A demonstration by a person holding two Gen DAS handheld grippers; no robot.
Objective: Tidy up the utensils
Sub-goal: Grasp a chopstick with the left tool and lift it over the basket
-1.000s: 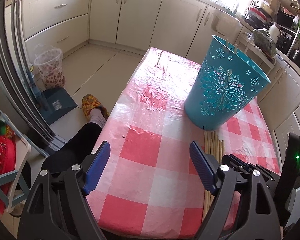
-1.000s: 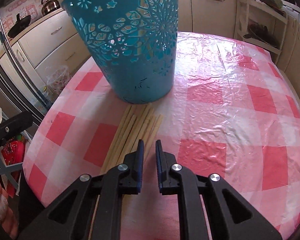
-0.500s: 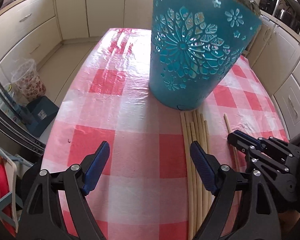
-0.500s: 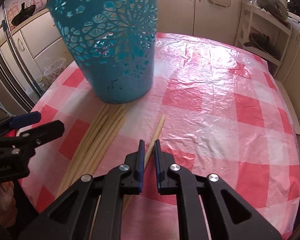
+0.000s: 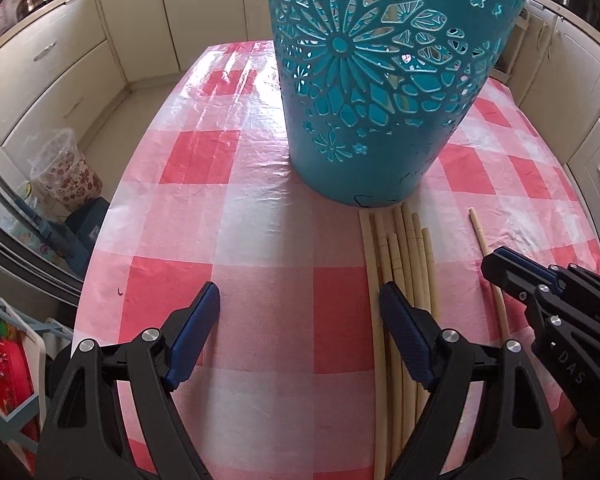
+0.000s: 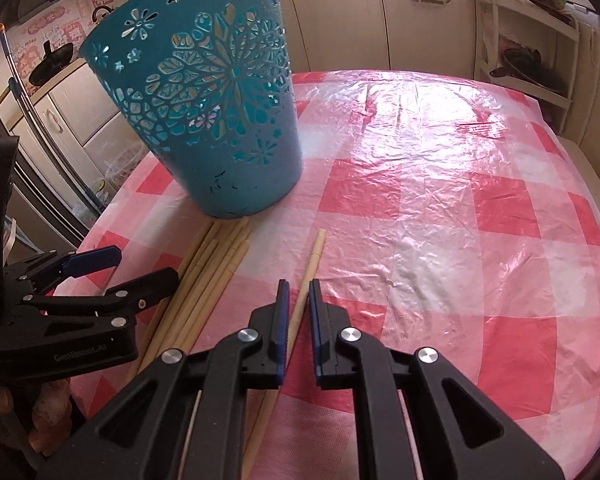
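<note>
Right gripper [image 6: 298, 300] straddles lone chopstick [image 6: 314, 258], clear of bundle [image 6: 214, 268]

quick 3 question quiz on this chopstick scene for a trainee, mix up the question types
1. True or false: the left gripper is shut on a chopstick.
2. Multiple choice: the single chopstick between the right gripper fingers lies A) inside the teal basket B) apart from the chopstick bundle, on the checkered tablecloth C) on top of the bundle.
3. Fill in: the far ends of the bundle nearly reach the basket's ____.

Key: 1 false, its jaws stand wide open and hold nothing; 2 B; 3 base.
</note>
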